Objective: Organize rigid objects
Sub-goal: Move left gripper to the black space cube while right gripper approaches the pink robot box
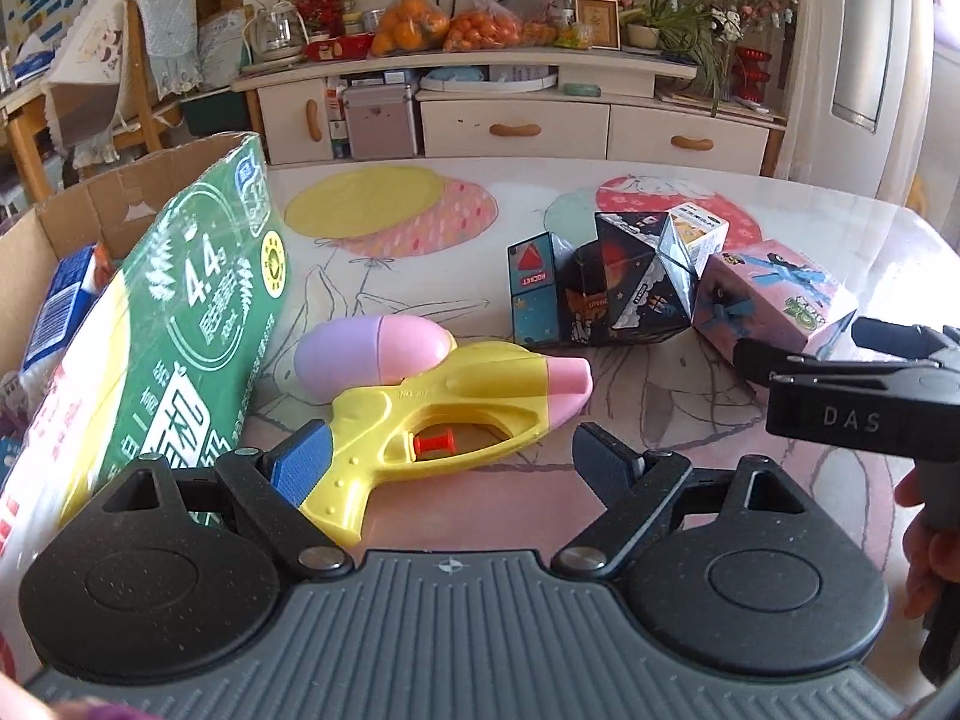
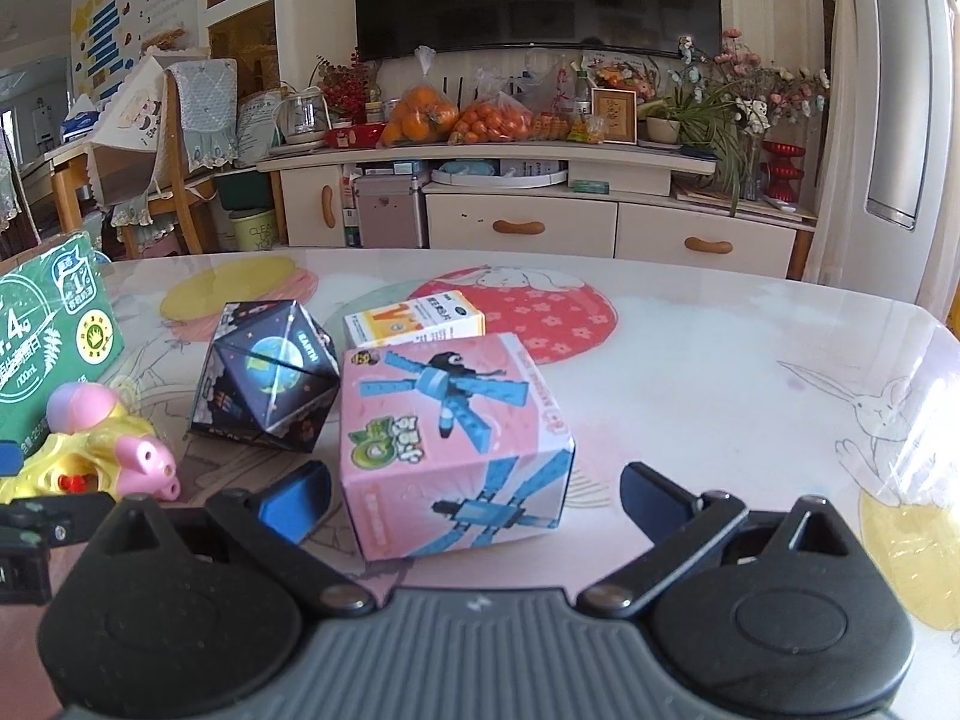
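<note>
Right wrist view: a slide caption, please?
Open right claw straddling a pink toy box on the table.

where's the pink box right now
In the right wrist view the pink box sits on the table between the open right gripper jaws, just right of the dark space-print cube.
</note>
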A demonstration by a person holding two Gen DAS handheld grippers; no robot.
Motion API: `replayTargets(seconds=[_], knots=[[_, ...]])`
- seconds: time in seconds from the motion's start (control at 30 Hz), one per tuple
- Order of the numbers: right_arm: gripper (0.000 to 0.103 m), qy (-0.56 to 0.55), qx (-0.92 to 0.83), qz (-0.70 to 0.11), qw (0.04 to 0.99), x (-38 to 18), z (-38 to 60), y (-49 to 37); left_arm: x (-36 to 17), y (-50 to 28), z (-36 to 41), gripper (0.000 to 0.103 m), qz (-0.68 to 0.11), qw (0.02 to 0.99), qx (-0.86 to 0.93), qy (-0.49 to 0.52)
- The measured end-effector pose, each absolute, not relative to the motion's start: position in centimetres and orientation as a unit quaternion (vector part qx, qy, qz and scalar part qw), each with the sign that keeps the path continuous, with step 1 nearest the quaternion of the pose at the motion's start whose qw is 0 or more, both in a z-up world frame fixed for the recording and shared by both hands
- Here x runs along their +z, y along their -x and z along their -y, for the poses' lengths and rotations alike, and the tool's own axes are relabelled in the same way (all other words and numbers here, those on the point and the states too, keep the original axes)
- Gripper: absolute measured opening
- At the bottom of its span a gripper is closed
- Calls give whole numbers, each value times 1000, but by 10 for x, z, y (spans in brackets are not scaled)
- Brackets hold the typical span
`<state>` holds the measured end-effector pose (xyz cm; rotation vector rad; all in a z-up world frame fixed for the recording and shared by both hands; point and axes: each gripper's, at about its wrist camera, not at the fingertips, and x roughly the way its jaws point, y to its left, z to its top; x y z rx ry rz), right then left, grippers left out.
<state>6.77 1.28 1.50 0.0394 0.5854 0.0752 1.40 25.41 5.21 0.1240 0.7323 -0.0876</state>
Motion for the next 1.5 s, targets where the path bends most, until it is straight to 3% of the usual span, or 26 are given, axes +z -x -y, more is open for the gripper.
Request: replayTargets(seconds=[0.6, 0.97, 1.5], knots=[[102, -35, 62, -302, 950, 15, -7, -82, 37, -10, -228, 103, -320, 931, -1, -174], [102, -40, 66, -303, 950, 15, -5, -89, 35, -11, -224, 103, -316, 938, 38, -134], [102, -61, 68, -296, 951, 16, 3, -92, 52, -3, -202, 103, -291, 951, -53, -88]])
